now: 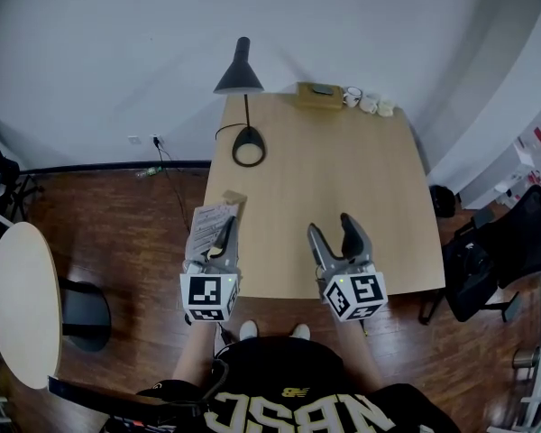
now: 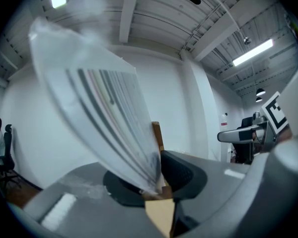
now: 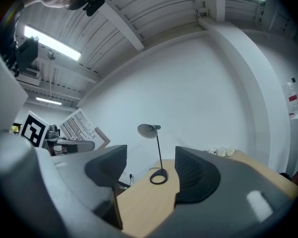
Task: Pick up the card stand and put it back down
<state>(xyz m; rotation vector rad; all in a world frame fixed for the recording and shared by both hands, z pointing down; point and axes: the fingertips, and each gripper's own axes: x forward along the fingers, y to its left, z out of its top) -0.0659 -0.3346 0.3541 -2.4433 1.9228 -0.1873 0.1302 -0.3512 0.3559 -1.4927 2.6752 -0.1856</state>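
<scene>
The card stand (image 1: 211, 225) is a clear sheet with a printed page, set in a small wooden base (image 1: 234, 197). My left gripper (image 1: 224, 234) is shut on it and holds it in the air over the left front edge of the wooden table (image 1: 343, 179). In the left gripper view the sheet (image 2: 104, 113) leans to the left and up from the jaws, with the wooden base (image 2: 161, 214) clamped low between them. My right gripper (image 1: 332, 233) hovers open over the table's front edge, with nothing between its fingers (image 3: 198, 175). Its view shows the card stand (image 3: 79, 125) off to the left.
A black desk lamp (image 1: 243, 106) stands at the table's far left. A brown box (image 1: 320, 96) and small white cups (image 1: 370, 104) sit along the far edge. A round pale table (image 1: 22, 305) is at the left, and a black chair (image 1: 496, 260) at the right.
</scene>
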